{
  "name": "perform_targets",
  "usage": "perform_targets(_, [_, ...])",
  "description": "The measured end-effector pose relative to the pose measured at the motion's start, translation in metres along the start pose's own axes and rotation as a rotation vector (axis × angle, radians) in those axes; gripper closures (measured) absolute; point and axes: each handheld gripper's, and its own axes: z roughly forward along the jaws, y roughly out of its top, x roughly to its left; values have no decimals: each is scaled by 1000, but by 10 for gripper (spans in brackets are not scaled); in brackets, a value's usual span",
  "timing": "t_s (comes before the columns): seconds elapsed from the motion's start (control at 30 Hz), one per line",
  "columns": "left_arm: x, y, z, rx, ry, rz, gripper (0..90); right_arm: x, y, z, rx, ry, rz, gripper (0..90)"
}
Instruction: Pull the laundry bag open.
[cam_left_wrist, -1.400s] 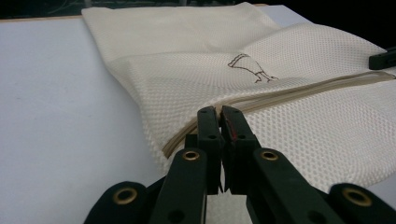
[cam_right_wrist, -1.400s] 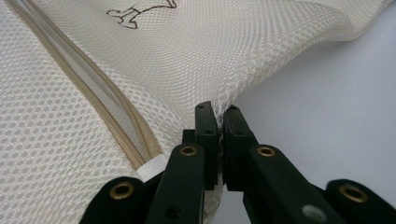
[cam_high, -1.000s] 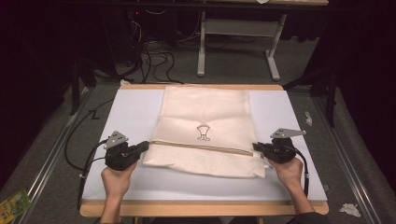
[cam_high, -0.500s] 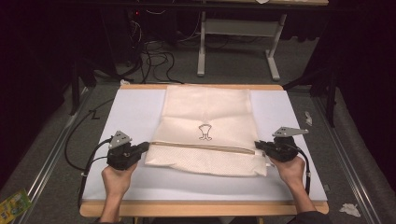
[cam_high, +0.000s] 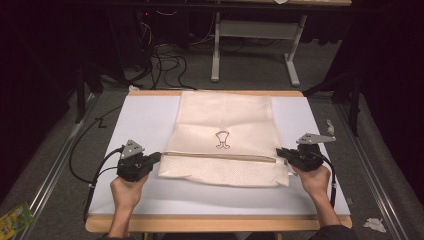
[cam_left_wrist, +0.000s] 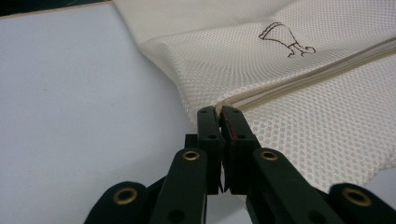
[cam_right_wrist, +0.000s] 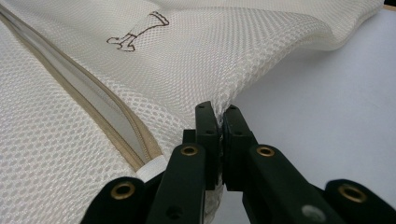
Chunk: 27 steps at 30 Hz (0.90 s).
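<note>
A cream mesh laundry bag (cam_high: 225, 135) with a small brown emblem (cam_high: 222, 140) and a beige zipper (cam_high: 220, 156) lies flat on the white table top (cam_high: 140, 125). My left gripper (cam_high: 158, 157) is shut on the bag's left edge at the zipper's end (cam_left_wrist: 218, 109). At the opposite side, my right gripper (cam_high: 280, 152) pinches the bag's right edge (cam_right_wrist: 219, 108) just beside the zipper's other end (cam_right_wrist: 149, 170). The mesh (cam_right_wrist: 261, 51) rises in a slight fold ahead of the right jaws. Each gripper is carried by a hand coming in from the near edge.
The table's wooden rim (cam_high: 215, 223) runs along the near side. Black cables (cam_high: 85, 165) trail off the left gripper over the table's left edge. A metal stand (cam_high: 255, 50) and more cables sit on the floor beyond the table. Crumpled scraps (cam_high: 372, 224) lie at right.
The right gripper has shifted slightly outward with the bag's edge in it. The left gripper has stayed put, and the bag looks the same.
</note>
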Motion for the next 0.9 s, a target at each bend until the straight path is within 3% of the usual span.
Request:
perform_targets(0.2, [0, 4, 4, -3, -16, -12, 871, -1, 3, 0, 11, -37, -14, 883])
perform_targets(0.73, [-3, -2, 10, 30, -39, -8, 868, -5, -7, 7, 46, -28, 23, 872])
perform_targets(0.9, [-6, -6, 12, 62, -26, 15, 868, -3, -12, 11, 67, -29, 3, 866])
